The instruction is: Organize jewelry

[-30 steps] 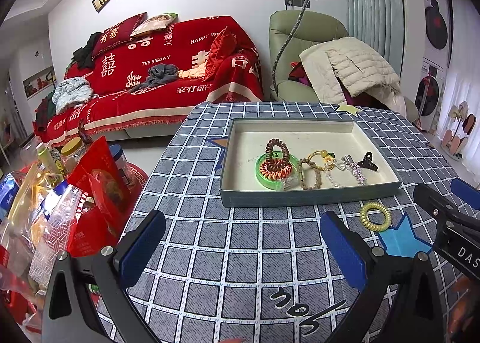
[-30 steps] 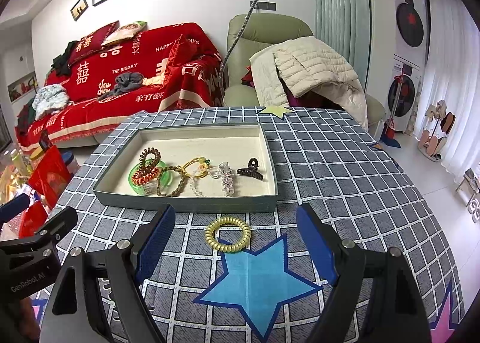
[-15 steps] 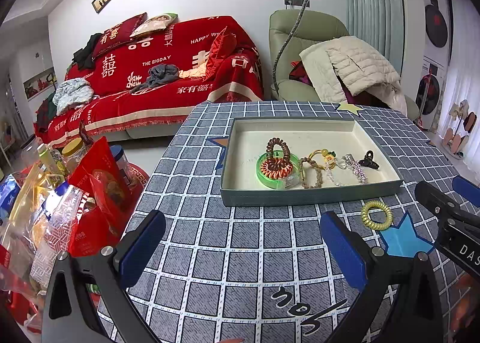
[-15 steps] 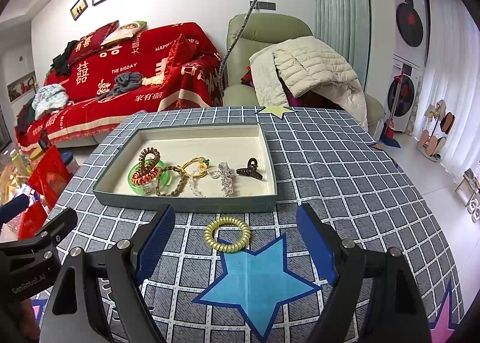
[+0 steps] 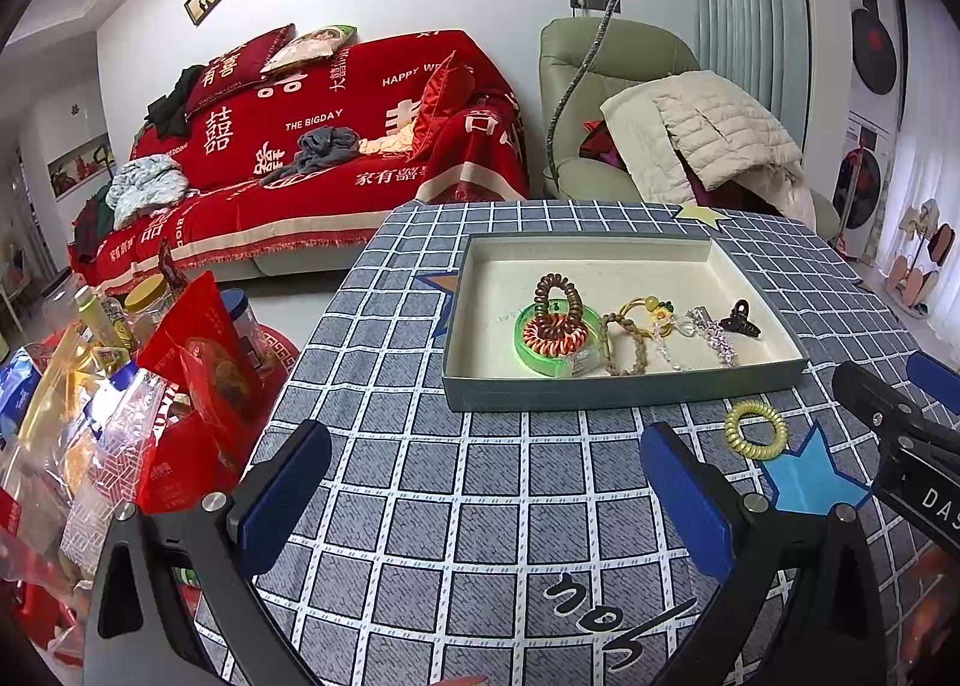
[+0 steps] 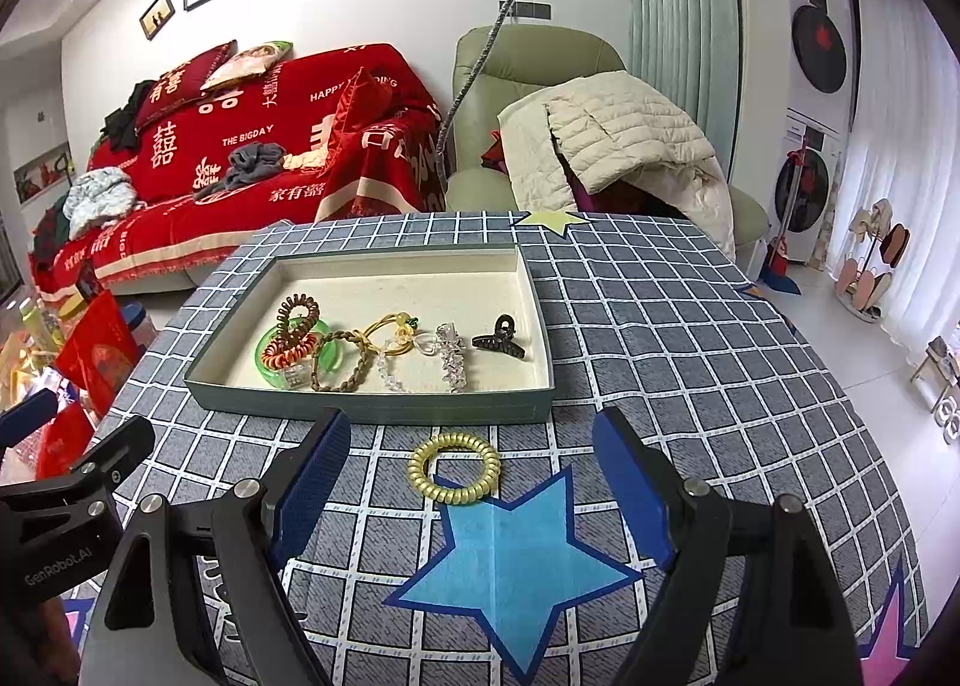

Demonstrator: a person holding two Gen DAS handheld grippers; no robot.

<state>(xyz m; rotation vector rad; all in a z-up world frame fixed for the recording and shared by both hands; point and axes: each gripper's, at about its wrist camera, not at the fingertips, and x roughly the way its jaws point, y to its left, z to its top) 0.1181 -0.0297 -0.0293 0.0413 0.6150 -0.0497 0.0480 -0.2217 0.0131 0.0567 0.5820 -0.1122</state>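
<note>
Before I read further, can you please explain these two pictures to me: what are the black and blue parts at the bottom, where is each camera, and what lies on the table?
There is no robot here. A person holds a two-finger tool in each hand, and a wide-angle camera on each tool looks forward along its fingers. One picture comes from the left gripper, the other from the right gripper. The blue parts are the finger pads. Both grippers are open and hold nothing. On the checked tablecloth stands a shallow grey tray with a green bangle, coil hair ties, a beaded bracelet, crystal pieces and a dark hair claw. One yellow coil hair tie lies outside the tray, in front of the right gripper.
</note>
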